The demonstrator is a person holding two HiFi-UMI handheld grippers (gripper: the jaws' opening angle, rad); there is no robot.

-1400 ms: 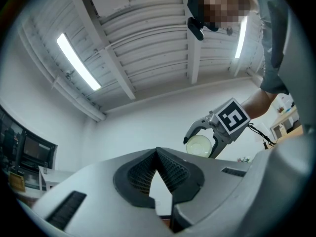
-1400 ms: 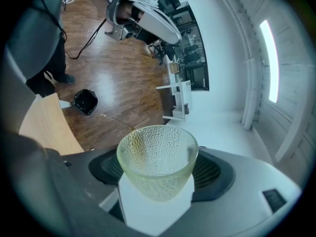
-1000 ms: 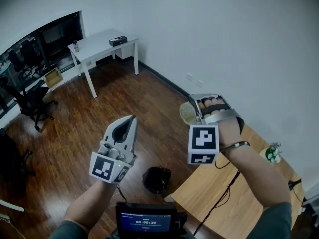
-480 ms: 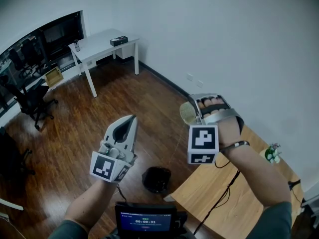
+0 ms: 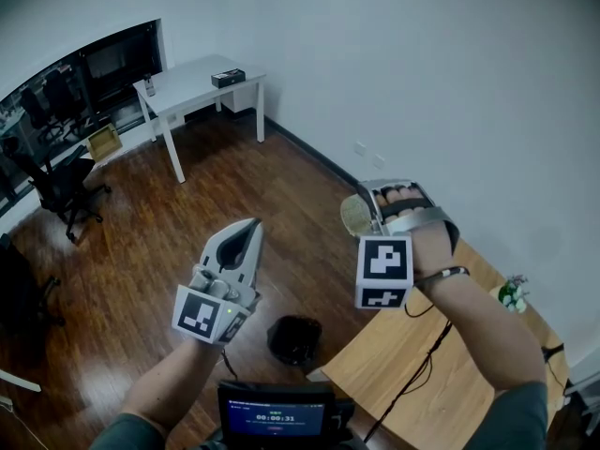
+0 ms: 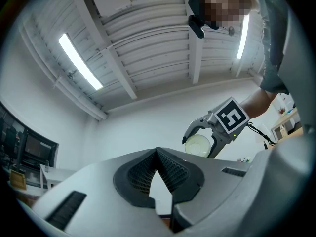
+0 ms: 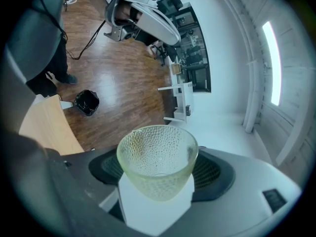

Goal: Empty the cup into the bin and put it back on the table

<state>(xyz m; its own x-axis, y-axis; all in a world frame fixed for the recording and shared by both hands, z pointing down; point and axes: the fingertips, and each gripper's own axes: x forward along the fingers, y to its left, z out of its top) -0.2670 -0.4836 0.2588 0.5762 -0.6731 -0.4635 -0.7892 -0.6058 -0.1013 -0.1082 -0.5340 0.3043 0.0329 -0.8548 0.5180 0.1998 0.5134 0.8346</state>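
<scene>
1. Right gripper (image 5: pixel 364 216) is up at 3 o'clock of the head view's centre. Its jaws stand wide and are clamped on the cup (image 7: pixel 157 158). In the right gripper view the dark ribbed pads (image 7: pixel 213 172) sit against the cup's sides at 9 and 3 o'clock.
2. The cup is dimpled clear glass with a yellowish tint, mouth turned toward the right gripper's camera. It is held in the air, off the table (image 5: pixel 412 345).
3. Left gripper (image 5: pixel 246 234) is at 7 o'clock of the head view's centre and at 9 o'clock of the cup, well apart from it. Its jaws are brought together at the tips and grip nothing.
4. Each gripper carries a marker cube (image 5: pixel 384 272) at its rear. Fingers (image 5: pixel 398 195) of the person's right hand show inside the right gripper's handle.
5. The bin (image 5: pixel 295 337) is black and stands on the wood floor (image 5: pixel 187 214). It is at 6 o'clock of the head view's centre, just beside the table's near corner. In the right gripper view it shows at 10 o'clock of the cup, well apart.
6. The table is light wood, at 4–5 o'clock in the head view. A black cable (image 5: pixel 427 364) runs over it, and a small plant (image 5: pixel 513 289) sits at its wall-side edge.
7. A white desk (image 5: pixel 192 82) is at 11 o'clock with a dark box (image 5: pixel 228 78) on top. A black office chair (image 5: pixel 61 190) is at 9 o'clock.
8. A small screen (image 5: pixel 274 415) sits at the bottom edge at 6 o'clock.
</scene>
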